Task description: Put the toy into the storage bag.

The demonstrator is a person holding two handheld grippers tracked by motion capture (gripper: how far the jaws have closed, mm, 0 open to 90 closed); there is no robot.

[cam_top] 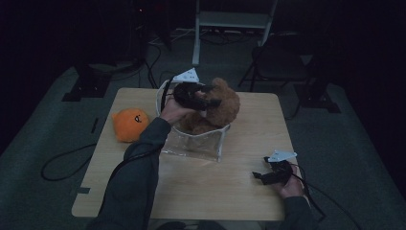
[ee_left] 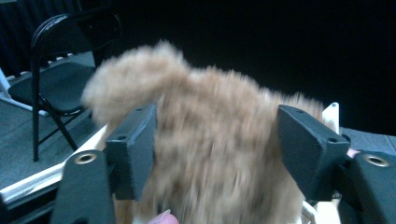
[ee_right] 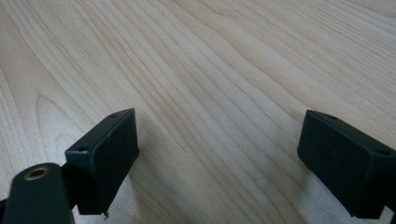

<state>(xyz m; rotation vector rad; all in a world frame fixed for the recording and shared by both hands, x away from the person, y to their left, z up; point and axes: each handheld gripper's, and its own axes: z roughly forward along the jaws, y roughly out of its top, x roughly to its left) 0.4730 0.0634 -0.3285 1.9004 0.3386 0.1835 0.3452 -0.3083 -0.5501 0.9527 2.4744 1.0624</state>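
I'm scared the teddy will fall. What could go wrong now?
1. The left tool has the brown teddy only by loose fur between its jaws, so the teddy might slip out.
2. The teddy sits in a light clear container; pulling could drag or tip it.
3. The orange plush lies near the table edge and could get knocked off.

Brown plush bear [cam_top: 221, 106]; orange plush toy [cam_top: 129, 124] (dark face marks), pale wood-grain table [cam_top: 230, 187]

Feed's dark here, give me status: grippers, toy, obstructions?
Left gripper clamped on brown plush bear over clear bin. Right gripper open, resting on table. Nothing blocking.
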